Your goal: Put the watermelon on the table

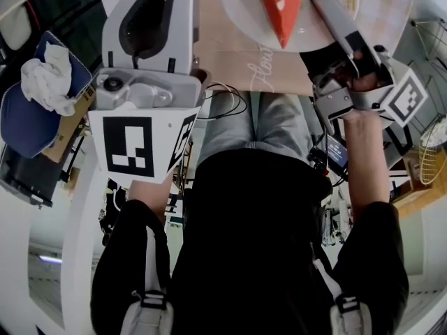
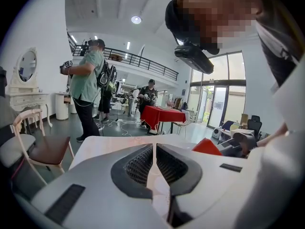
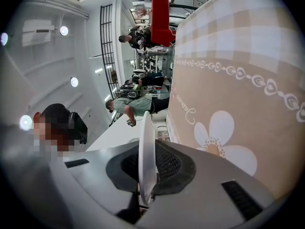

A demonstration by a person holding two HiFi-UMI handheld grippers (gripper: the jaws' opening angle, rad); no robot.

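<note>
Cut off: The head view's top edge crops the far part of the plate (image 1: 241, 16) and the wide end of the watermelon (image 1: 279, 5). You see only the slice's red point and one pale spot on it.
Watermelon: It lies on the white plate with its tip toward you, over the near edge of the table (image 1: 230, 65). In your left gripper view it is only a red corner at the right.
Plate and table: No view lets you tell whether the plate rests on the cloth or hangs just above it.
Right gripper (image 3: 145, 144): Your jaws are clamped on the plate's rim, which stands edge-on as a thin white blade between the pads. The plate's face is hidden in that view.
Left gripper (image 2: 154, 151): Your jaws are drawn together with only a hairline slit between the pads, and nothing is held. In the head view its tips run off the top edge.
Writing: A white cursive word on the beige cloth seems to begin "Flow", and the rest goes under the plate. In the right gripper view the script lies sideways and is too small to read.
Marker cubes: They carry black-and-white square patterns and no letters.
Far left: A blue thing (image 1: 24, 117) carries a crumpled white cloth (image 1: 45, 75). You cannot tell what the blue thing is.
</note>
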